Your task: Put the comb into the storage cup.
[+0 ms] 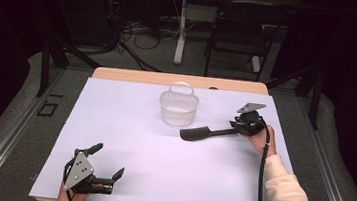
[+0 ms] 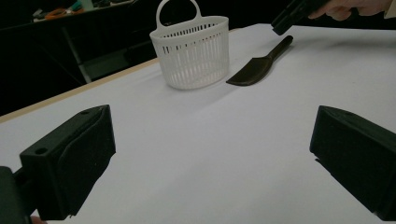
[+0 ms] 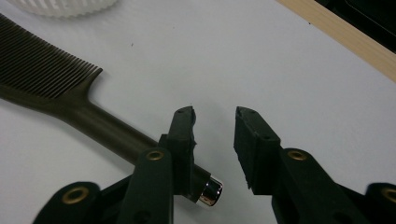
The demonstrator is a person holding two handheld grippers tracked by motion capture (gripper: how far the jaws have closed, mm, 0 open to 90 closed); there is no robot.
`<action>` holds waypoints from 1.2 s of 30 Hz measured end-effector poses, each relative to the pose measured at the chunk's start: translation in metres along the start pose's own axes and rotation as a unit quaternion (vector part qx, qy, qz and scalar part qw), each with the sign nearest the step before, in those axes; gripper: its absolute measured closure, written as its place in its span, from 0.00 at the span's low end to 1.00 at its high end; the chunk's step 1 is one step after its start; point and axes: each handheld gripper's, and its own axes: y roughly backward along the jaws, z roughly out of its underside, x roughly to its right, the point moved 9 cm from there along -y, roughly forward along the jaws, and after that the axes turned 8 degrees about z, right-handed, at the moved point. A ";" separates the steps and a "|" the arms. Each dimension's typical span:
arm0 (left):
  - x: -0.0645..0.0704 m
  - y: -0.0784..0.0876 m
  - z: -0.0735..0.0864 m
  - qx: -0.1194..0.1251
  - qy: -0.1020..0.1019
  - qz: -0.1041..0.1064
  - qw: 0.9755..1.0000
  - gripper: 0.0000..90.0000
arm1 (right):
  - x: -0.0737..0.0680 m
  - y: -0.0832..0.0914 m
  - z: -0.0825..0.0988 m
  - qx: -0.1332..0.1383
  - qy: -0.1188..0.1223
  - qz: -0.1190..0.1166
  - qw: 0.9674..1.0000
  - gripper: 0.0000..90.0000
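On the bench, which carries a white sheet, a dark comb lies flat, its toothed end just in front of a white slotted basket and its handle running toward the right side. The basket stands upright with its loop handle raised; in the left gripper view the comb lies just beside the basket, near it but not touching as far as I can tell. The right hand-held gripper is at the handle end of the comb. In the right gripper view its jaws are apart, with only bare sheet in the gap between them; the comb handle passes under the left jaw, and its shiny metal end cap appears just below that jaw, so the comb is not clamped and rests on the sheet. That jaw hides a part of the handle, so I cannot tell if it touches it. The left hand-held gripper rests on the near left corner of the bench, well apart from the comb, with its jaws wide apart and nothing between them. Behind the bench, on the floor, there are a black chair, a white table leg and loose cables.
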 end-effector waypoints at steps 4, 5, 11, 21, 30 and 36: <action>0.000 0.001 0.000 0.000 0.000 -0.001 1.000 0.00 | -0.003 0.006 -0.003 0.003 0.008 -0.006 1.000 0.64; 0.000 0.001 0.000 0.001 -0.001 -0.001 1.000 0.00 | -0.004 0.008 -0.003 0.002 0.010 -0.010 1.000 0.63; 0.000 0.001 0.000 0.001 -0.001 -0.001 1.000 0.00 | -0.010 0.014 -0.006 0.000 0.019 -0.023 1.000 0.48; 0.000 0.000 0.000 0.001 -0.001 0.001 1.000 0.00 | -0.019 0.026 -0.007 -0.009 0.037 -0.038 0.999 0.35; 0.000 -0.001 0.000 0.000 0.000 0.001 1.000 0.00 | -0.032 0.040 0.003 -0.016 0.064 -0.056 0.996 0.22; 0.000 0.000 0.000 0.001 0.000 0.001 1.000 0.00 | -0.043 0.042 0.003 -0.019 0.078 -0.065 0.995 0.18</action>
